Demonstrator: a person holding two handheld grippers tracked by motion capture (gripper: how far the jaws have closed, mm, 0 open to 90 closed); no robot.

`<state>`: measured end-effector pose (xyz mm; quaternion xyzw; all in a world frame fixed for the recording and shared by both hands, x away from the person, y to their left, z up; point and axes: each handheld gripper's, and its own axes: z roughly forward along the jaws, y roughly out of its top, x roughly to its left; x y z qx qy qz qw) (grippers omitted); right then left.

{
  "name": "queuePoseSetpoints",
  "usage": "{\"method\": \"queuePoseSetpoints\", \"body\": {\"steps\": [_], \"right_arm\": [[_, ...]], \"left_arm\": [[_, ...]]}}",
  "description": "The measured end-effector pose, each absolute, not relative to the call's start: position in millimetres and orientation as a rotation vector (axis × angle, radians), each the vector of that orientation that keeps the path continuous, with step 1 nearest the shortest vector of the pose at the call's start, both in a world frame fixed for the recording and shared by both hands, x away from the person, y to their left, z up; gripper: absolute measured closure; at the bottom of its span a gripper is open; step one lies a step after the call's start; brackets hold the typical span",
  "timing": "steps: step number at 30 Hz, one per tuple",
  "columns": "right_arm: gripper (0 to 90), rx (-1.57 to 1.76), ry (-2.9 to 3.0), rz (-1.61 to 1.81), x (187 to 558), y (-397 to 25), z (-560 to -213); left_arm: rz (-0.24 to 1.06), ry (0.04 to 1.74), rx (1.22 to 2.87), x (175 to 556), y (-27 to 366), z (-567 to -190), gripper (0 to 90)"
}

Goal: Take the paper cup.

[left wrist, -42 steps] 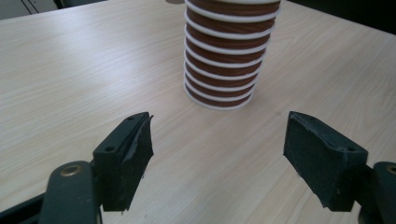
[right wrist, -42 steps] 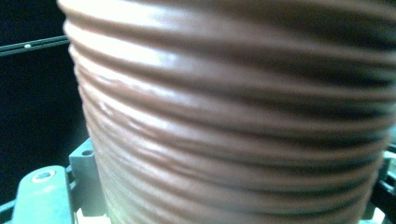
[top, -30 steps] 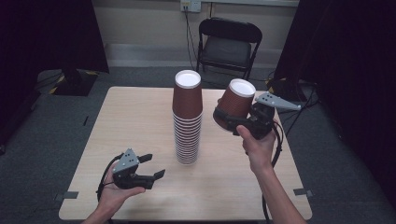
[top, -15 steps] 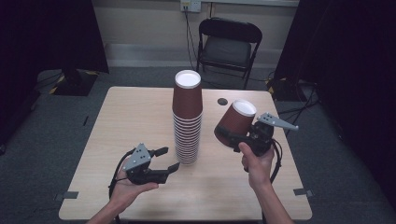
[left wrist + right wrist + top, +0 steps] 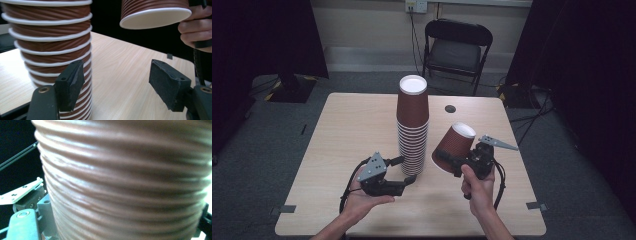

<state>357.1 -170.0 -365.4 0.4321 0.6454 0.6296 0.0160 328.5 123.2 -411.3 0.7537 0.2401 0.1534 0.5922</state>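
Clamping tilted cup [image 5: 454,146], right gripper [image 5: 451,161], left gripper [image 5: 404,171] wide open

My right gripper view sits hard against a brown ribbed paper cup [image 5: 125,180], blurred by closeness, spanning 12 to 6 o'clock. At 8 o'clock I read the other gripper [image 5: 27,220]: a grey body with a pale screwed plate above it. Dark background lies at 10 o'clock.
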Motion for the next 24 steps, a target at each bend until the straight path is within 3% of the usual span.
{"method": "queuePoseSetpoints", "body": {"steps": [9,17,24], "right_arm": [[13.6,1.327,2.090,1.987,346.8,-149.8,-372.8],[13.6,1.332,2.126,2.010,340.3,-140.5,-373.8],[13.5,1.436,2.140,2.085,343.1,-134.3,-381.3]], "left_arm": [[0.388,0.549,1.693,329.9,104.3,-411.6,36.9],[0.474,0.556,1.662,327.1,96.2,-417.8,42.0],[0.567,0.513,1.604,321.3,93.2,-418.2,51.7]]}}
